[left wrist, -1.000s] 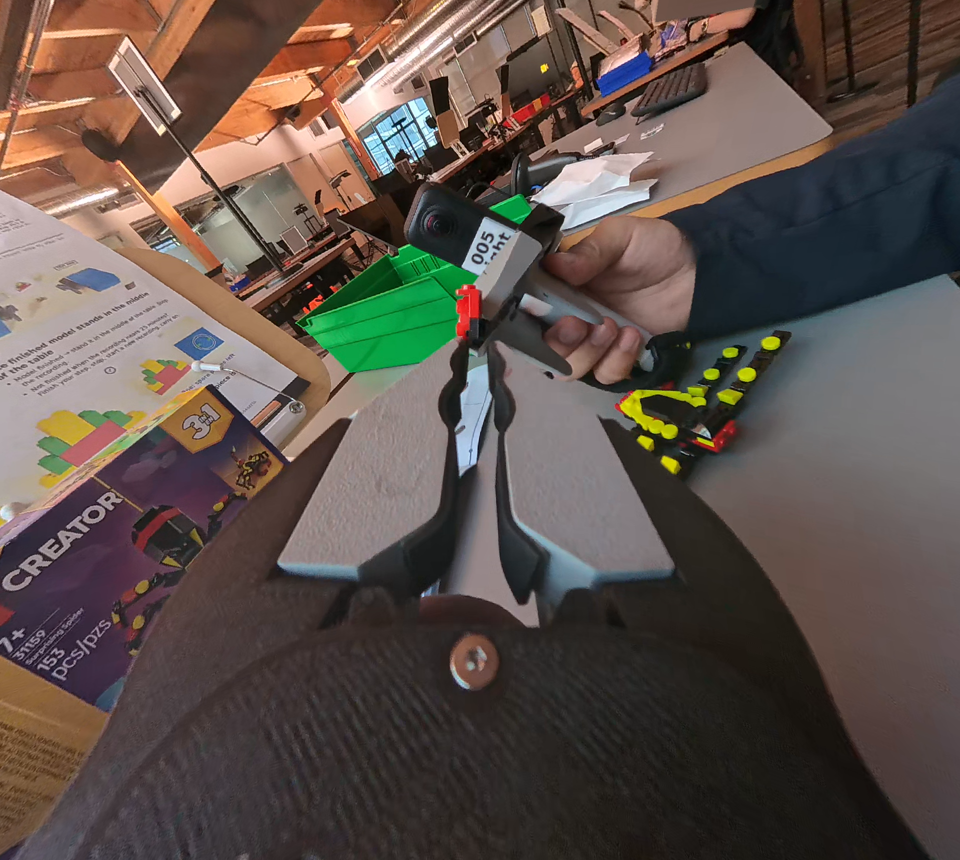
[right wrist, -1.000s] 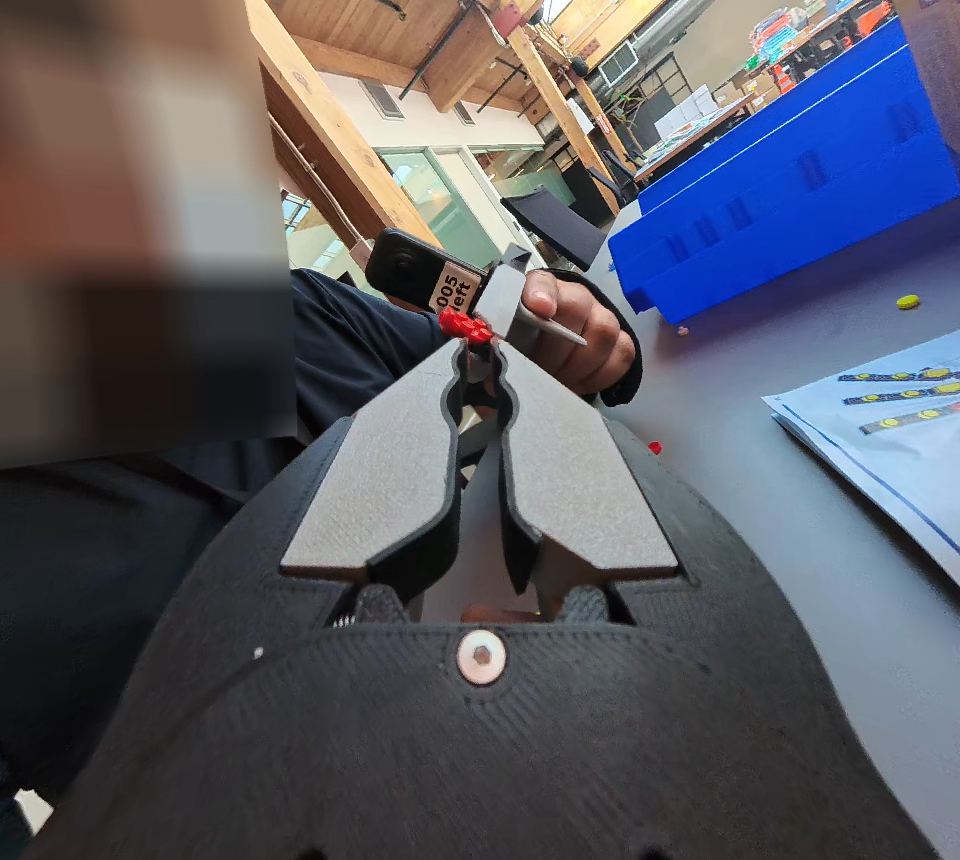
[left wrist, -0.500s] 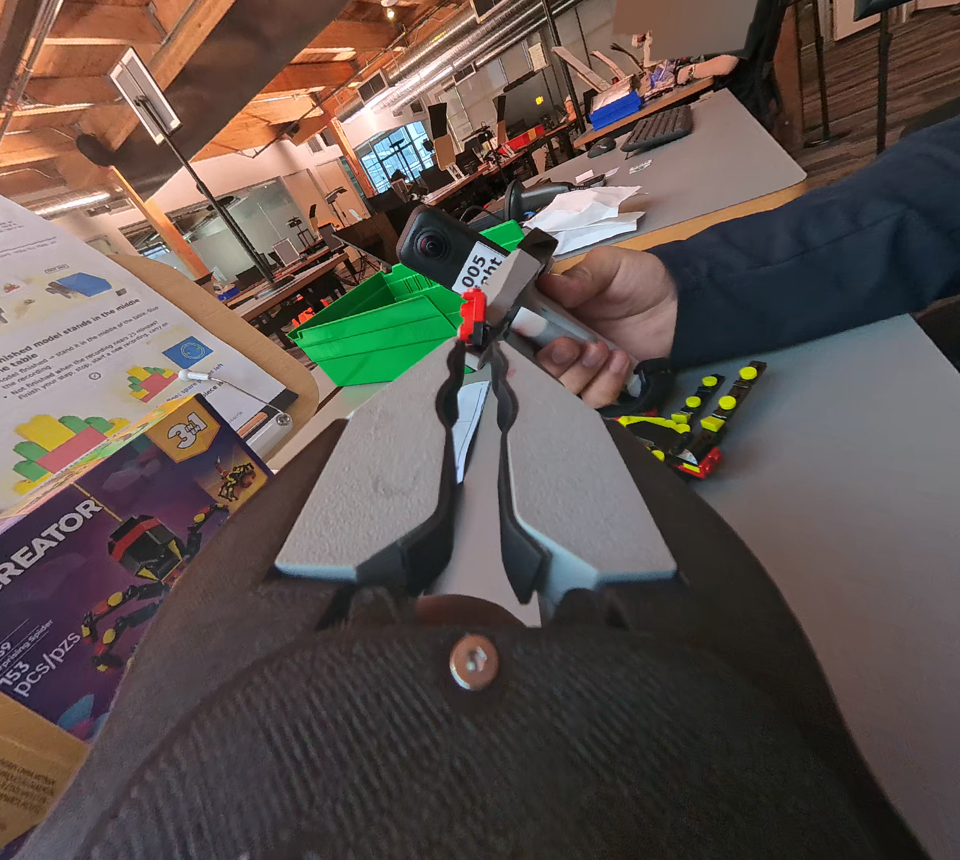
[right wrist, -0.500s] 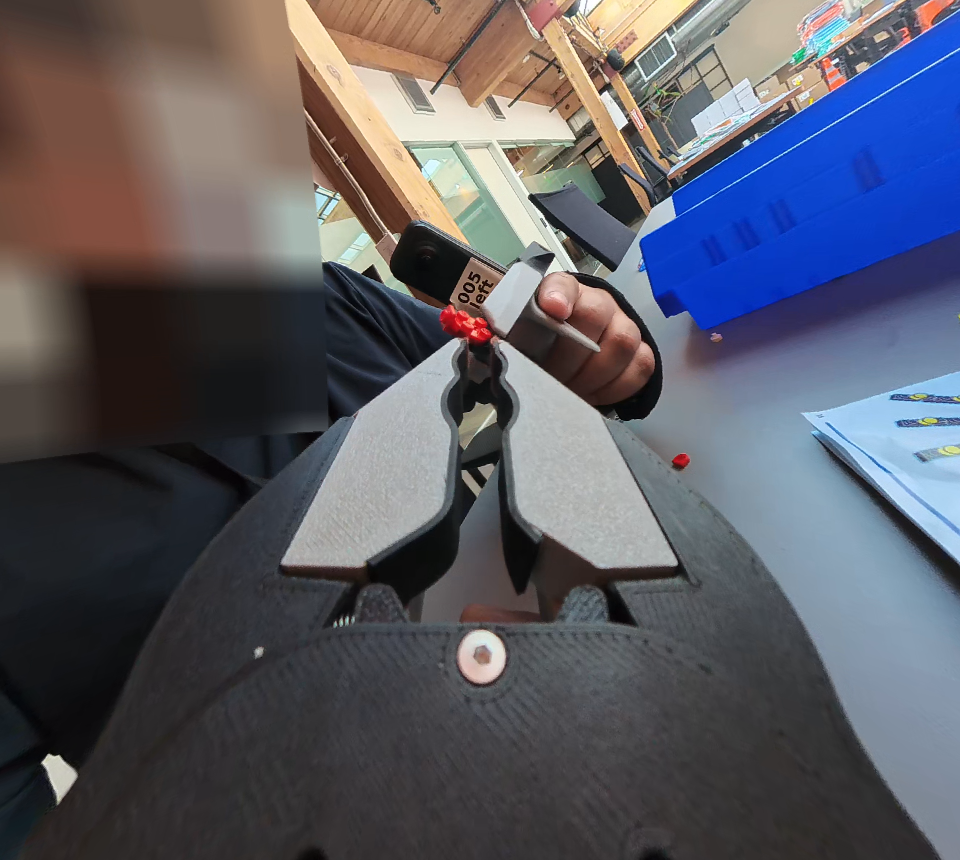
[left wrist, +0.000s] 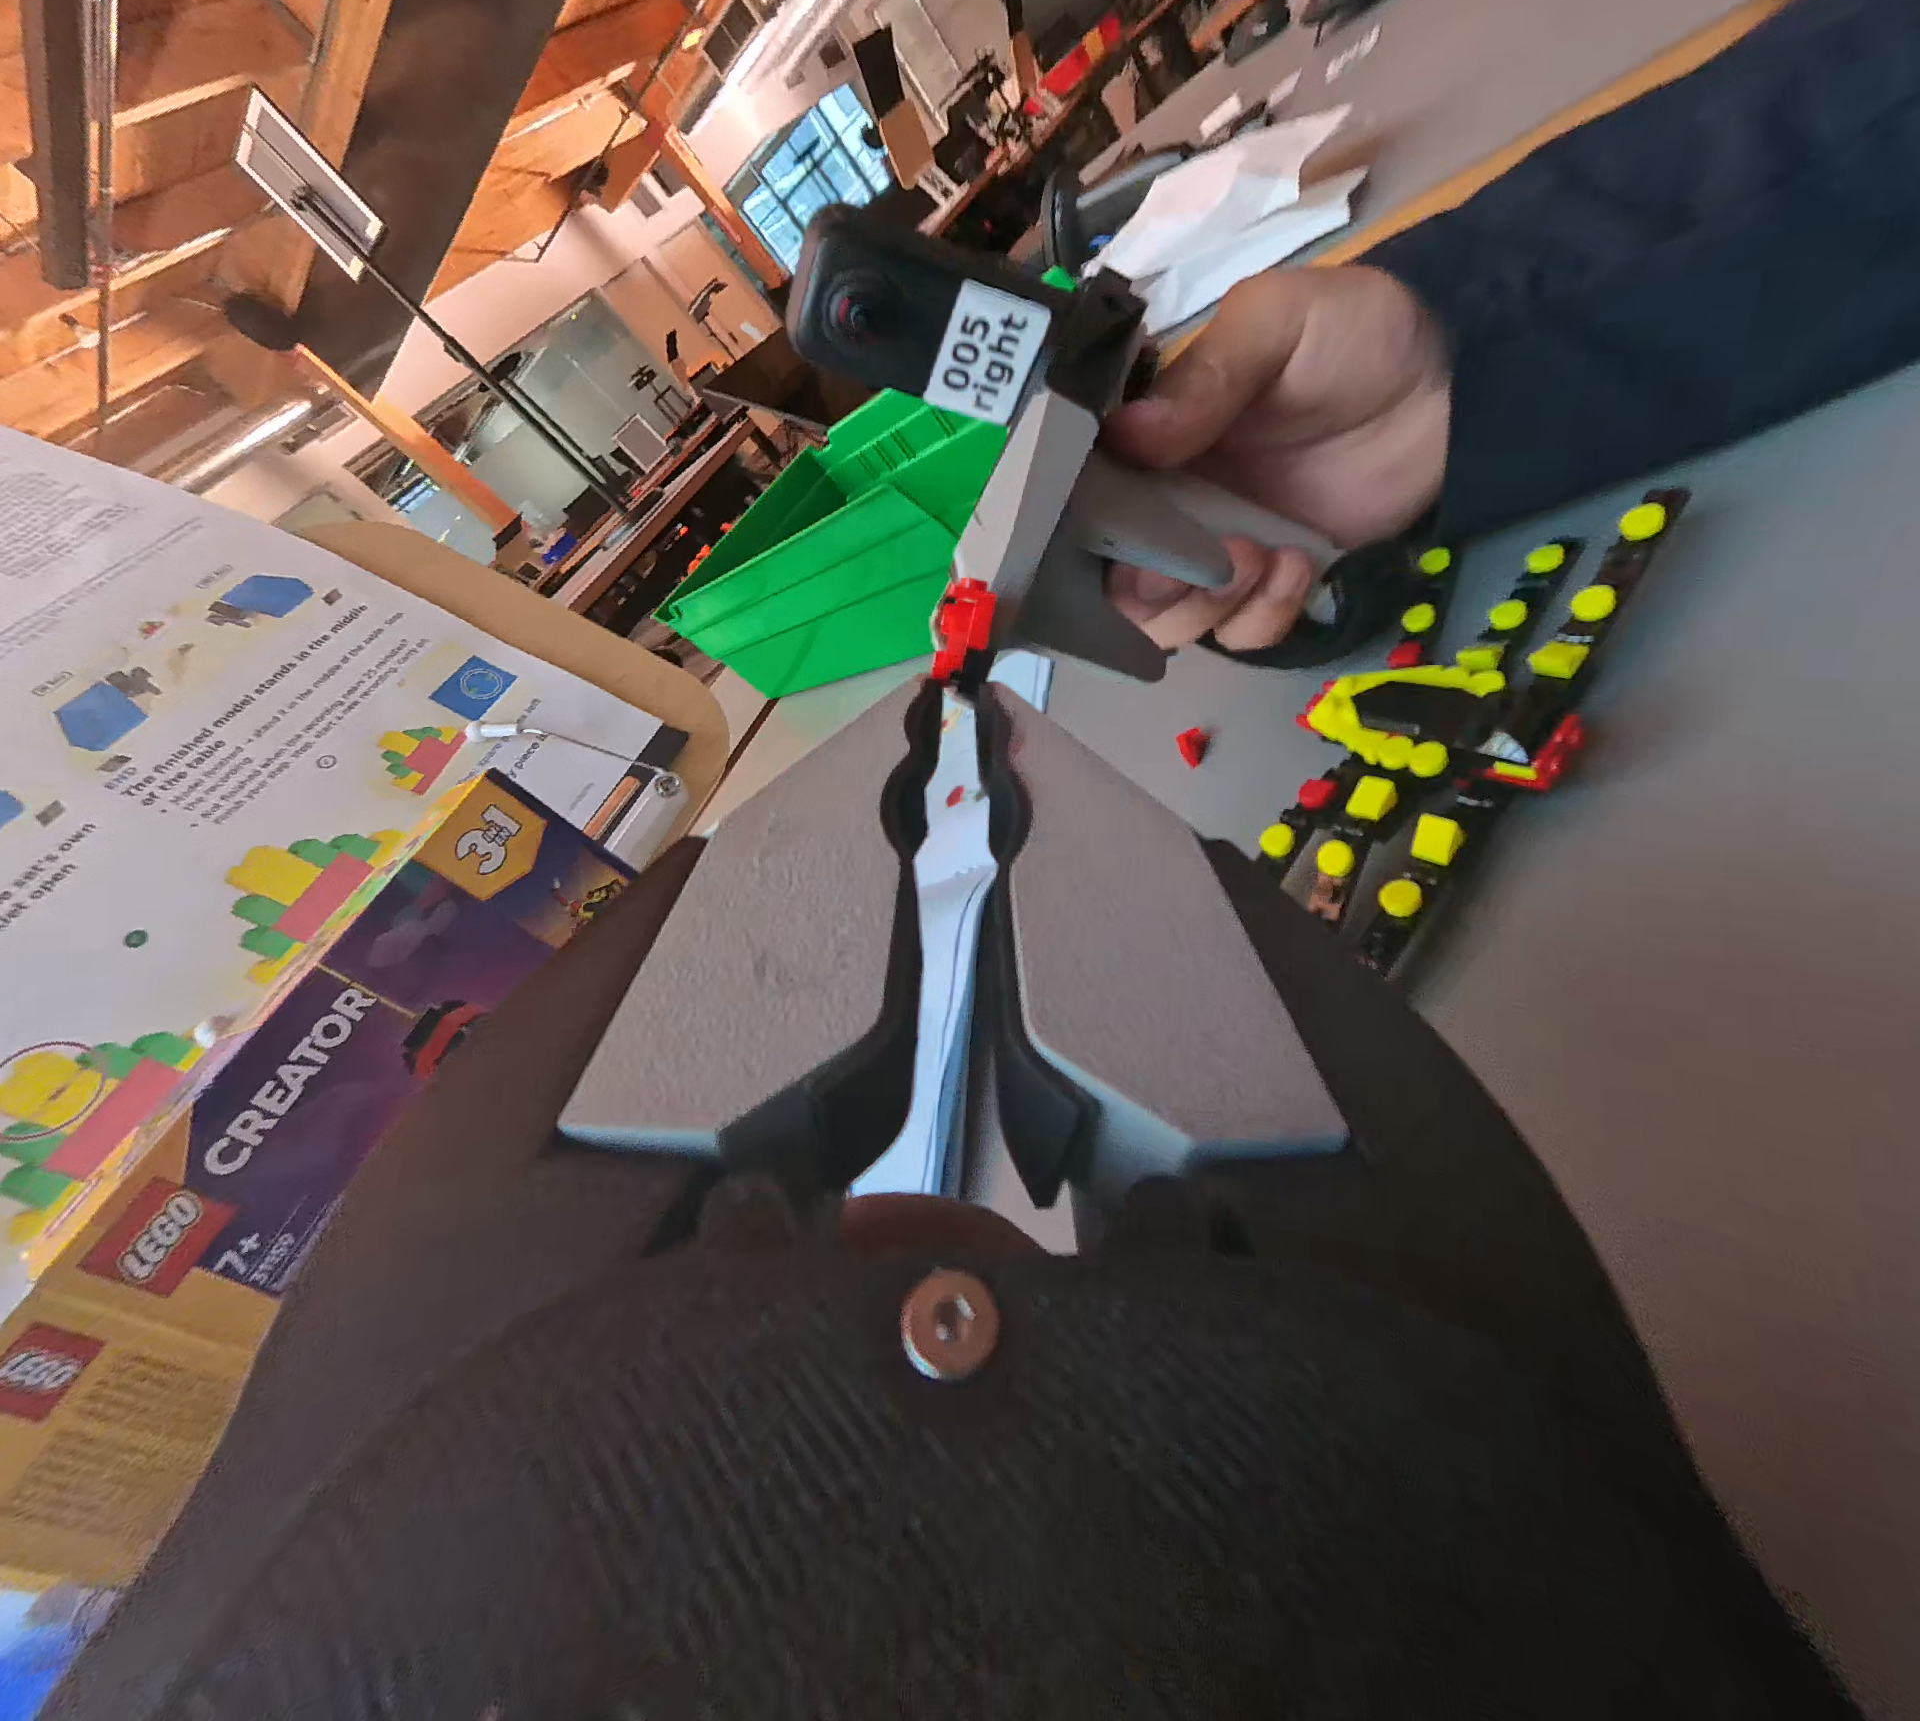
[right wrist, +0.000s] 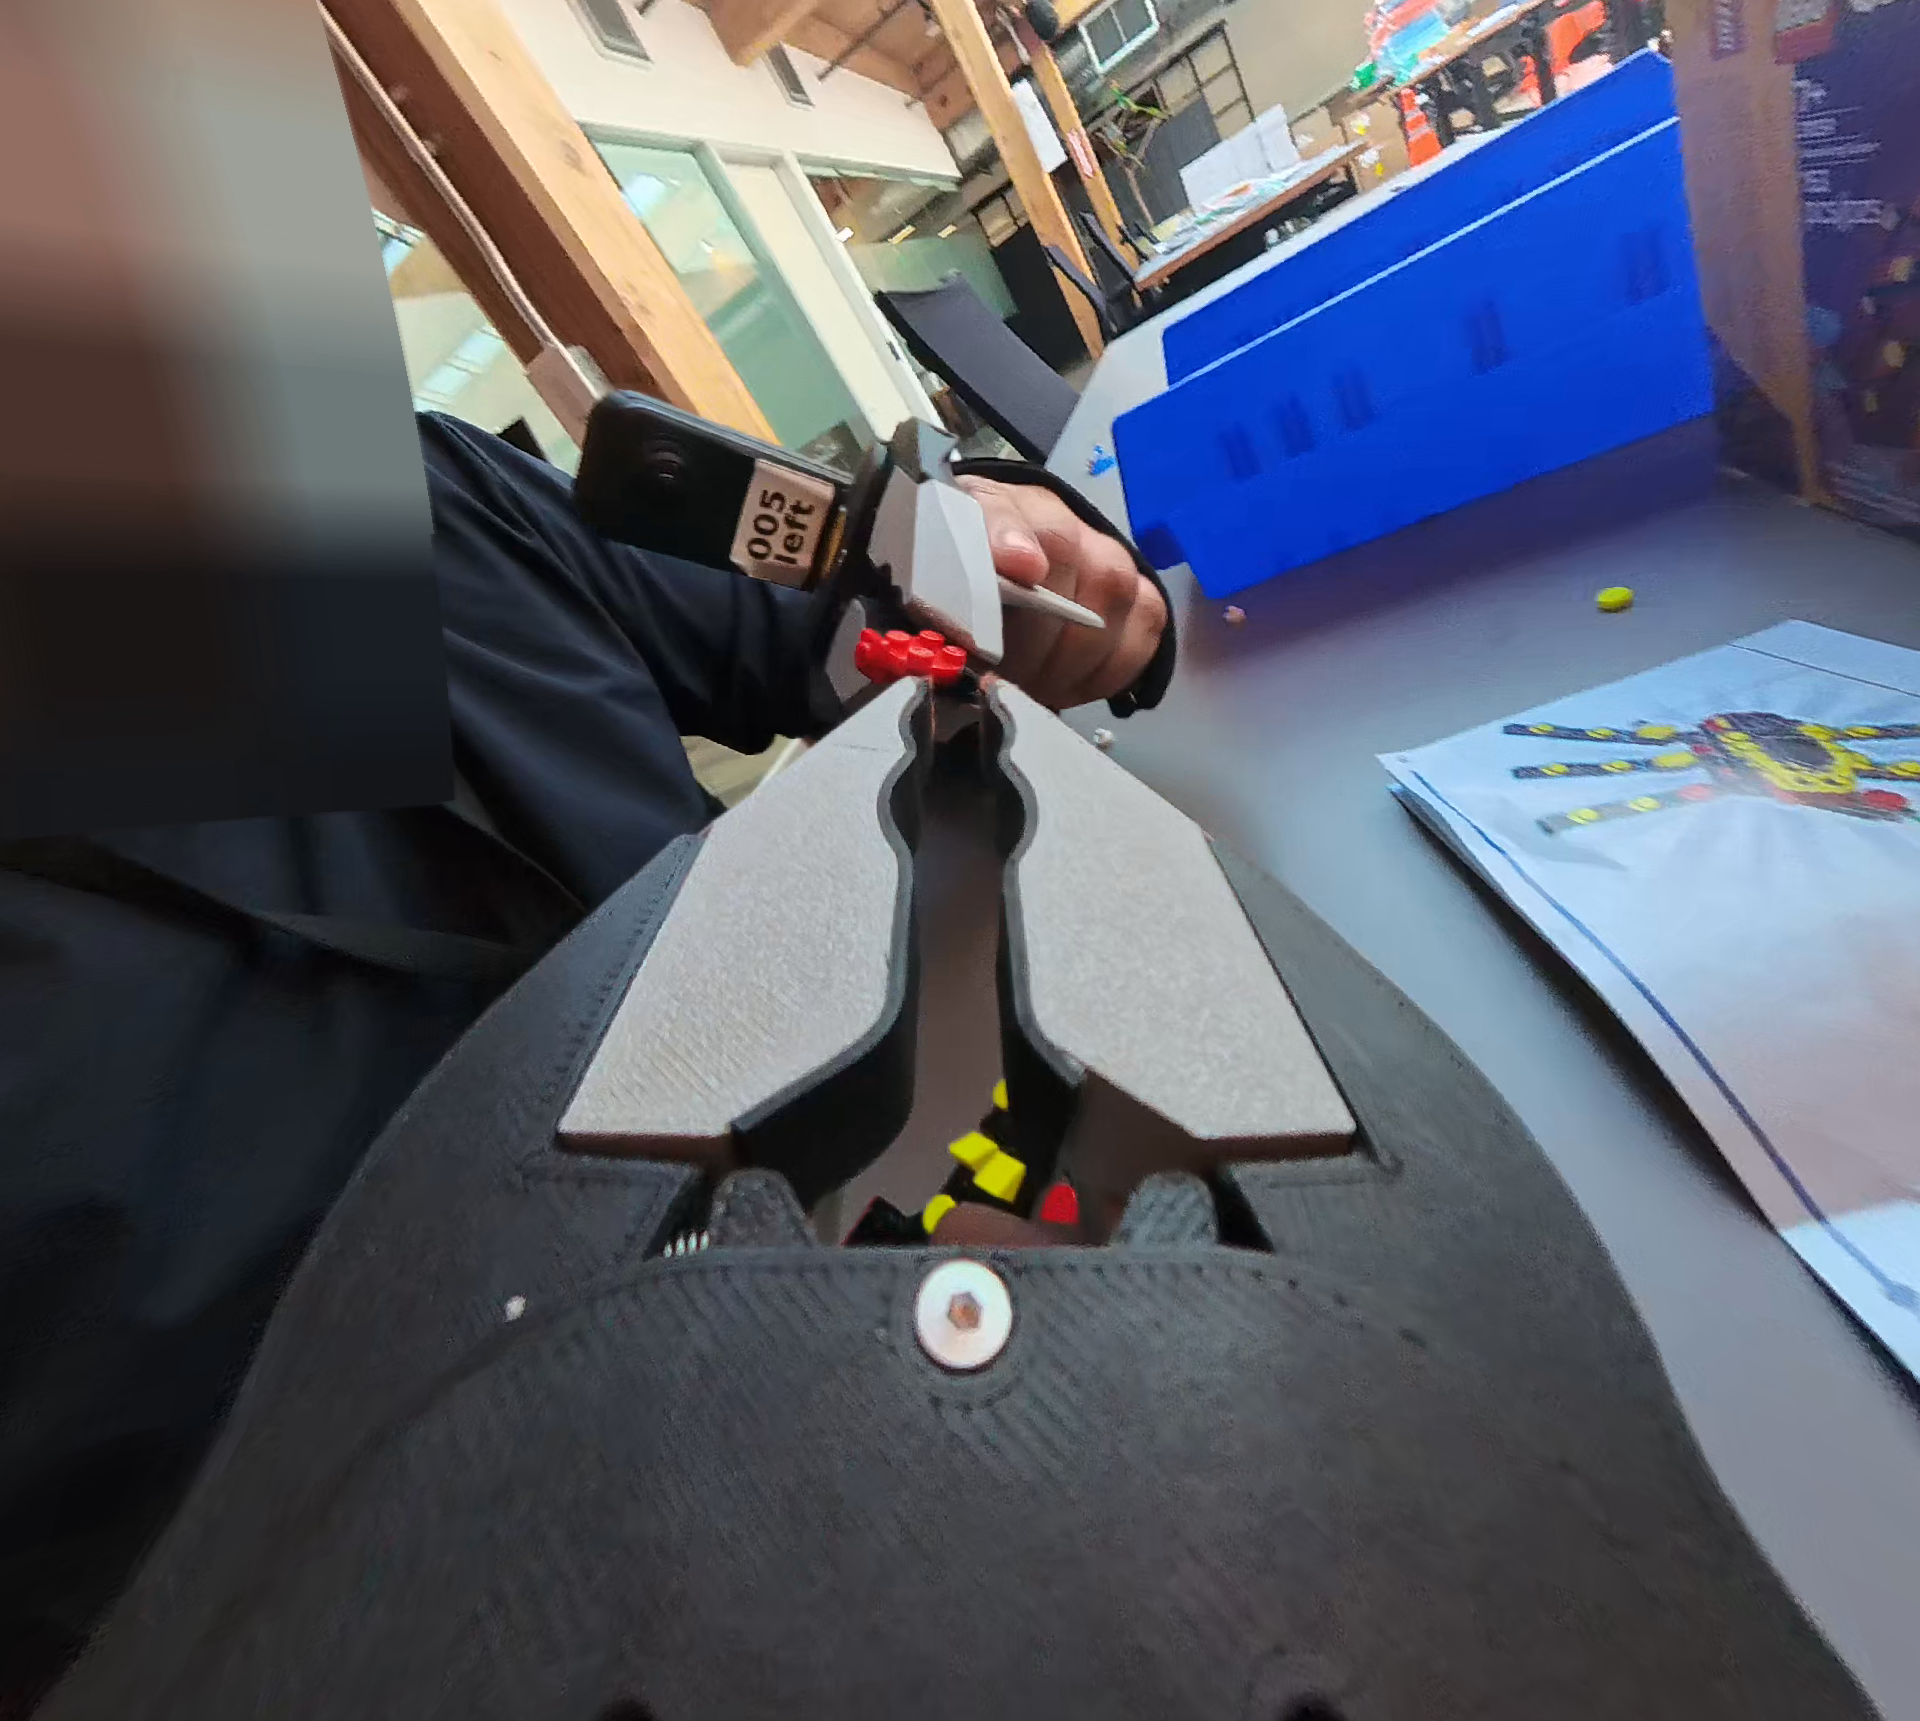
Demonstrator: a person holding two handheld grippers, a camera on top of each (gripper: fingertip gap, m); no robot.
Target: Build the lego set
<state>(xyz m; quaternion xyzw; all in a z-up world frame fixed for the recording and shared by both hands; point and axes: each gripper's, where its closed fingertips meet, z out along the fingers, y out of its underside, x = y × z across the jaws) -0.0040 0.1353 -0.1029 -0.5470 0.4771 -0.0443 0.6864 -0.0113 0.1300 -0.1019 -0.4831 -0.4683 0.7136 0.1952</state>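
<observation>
Tongs (left wrist: 958,697) L+R (right wrist: 953,692) pinch red piece (left wrist: 962,627) midair | table (left wrist: 1714,996) open R of model (left wrist: 1439,762)

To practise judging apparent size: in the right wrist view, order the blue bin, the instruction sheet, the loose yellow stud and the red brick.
1. blue bin
2. instruction sheet, close to it; nearness may inflate it
3. red brick
4. loose yellow stud

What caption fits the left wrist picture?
Two tongs meet on a small red brick above the table, beside a black-and-yellow model.
</observation>
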